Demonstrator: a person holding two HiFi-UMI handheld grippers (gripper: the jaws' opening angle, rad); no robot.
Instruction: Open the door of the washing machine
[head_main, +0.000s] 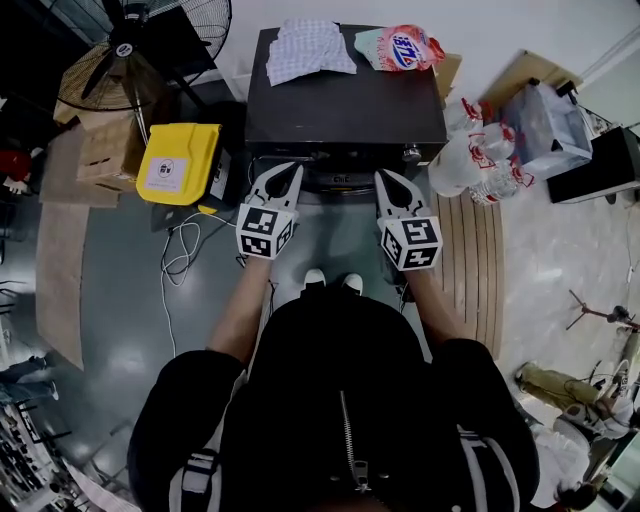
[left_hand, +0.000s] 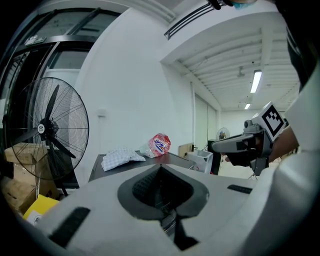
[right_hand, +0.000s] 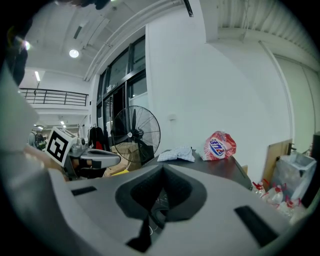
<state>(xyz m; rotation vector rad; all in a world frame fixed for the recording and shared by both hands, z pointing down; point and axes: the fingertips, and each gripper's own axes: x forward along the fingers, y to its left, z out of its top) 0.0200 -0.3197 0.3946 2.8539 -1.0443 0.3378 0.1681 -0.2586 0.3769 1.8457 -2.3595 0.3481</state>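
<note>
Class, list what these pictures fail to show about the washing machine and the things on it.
- The door: in the head view the washing machine shows mostly its top; the front is too steep to see.
- Machine front, gripper views: covered by the left gripper and the right gripper themselves.
- Bag print: too small to read.

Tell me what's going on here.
A person stands facing a dark grey washing machine, holding the left gripper and right gripper side by side near its front. Both have jaws shut with nothing between them. A checked cloth and a red-and-white detergent bag lie on the machine's top. No grip on the door shows yet.
</note>
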